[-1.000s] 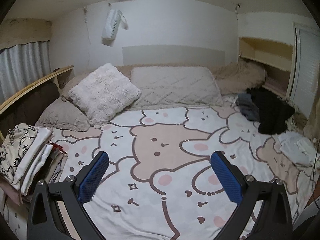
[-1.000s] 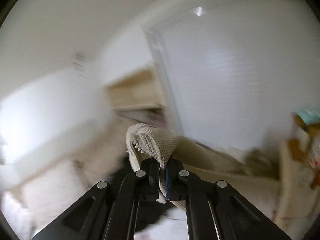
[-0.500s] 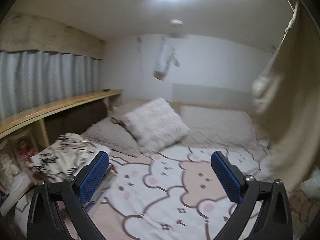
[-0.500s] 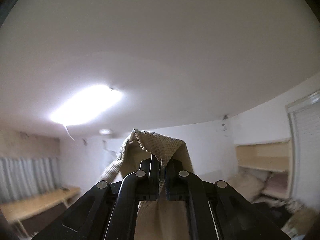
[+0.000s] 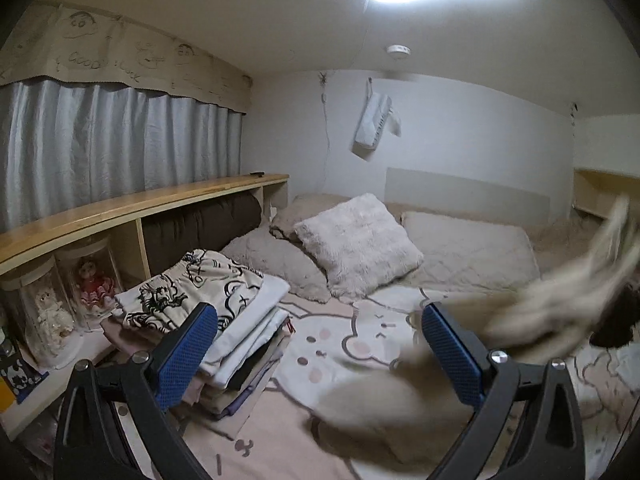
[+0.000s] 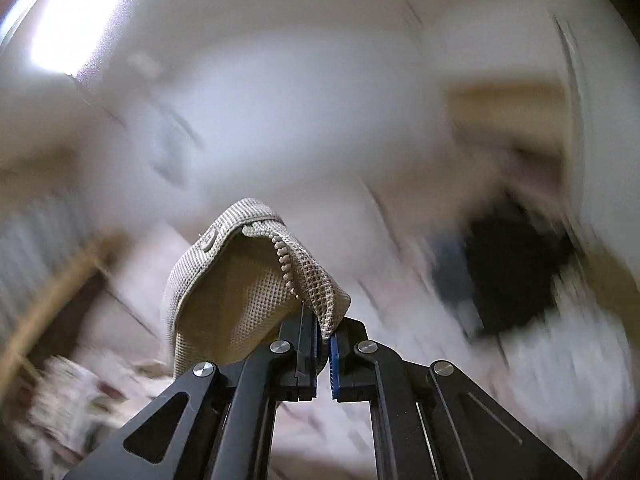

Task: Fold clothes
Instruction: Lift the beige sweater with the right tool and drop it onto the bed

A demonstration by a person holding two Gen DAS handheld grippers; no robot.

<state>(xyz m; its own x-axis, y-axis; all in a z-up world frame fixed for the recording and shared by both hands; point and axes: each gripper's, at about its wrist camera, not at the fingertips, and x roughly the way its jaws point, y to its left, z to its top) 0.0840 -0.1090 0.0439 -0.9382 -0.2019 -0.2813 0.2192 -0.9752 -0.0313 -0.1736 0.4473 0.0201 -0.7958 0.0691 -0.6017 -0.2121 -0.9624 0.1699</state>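
My right gripper [image 6: 323,334] is shut on a beige waffle-knit garment [image 6: 240,292] with a button and a zipper; the cloth drapes over the fingertips. In the left wrist view the same garment [image 5: 500,320] is a blurred beige shape sweeping down over the bed [image 5: 320,344] at the right. My left gripper [image 5: 320,344] is open and empty, its blue pads [image 5: 188,350] wide apart above the cartoon-bear bedspread. A stack of folded clothes [image 5: 224,320] lies at the left of the bed.
Pillows [image 5: 356,240] lie along the headboard. A wooden shelf [image 5: 120,208] with dolls runs along the left under grey curtains. A dark pile of unfolded clothes [image 6: 512,272] lies at the far right of the bed. The right wrist view is heavily motion-blurred.
The right gripper has swung the garment from high in the air down toward the bed. The left gripper has turned left toward the folded stack and stayed open.
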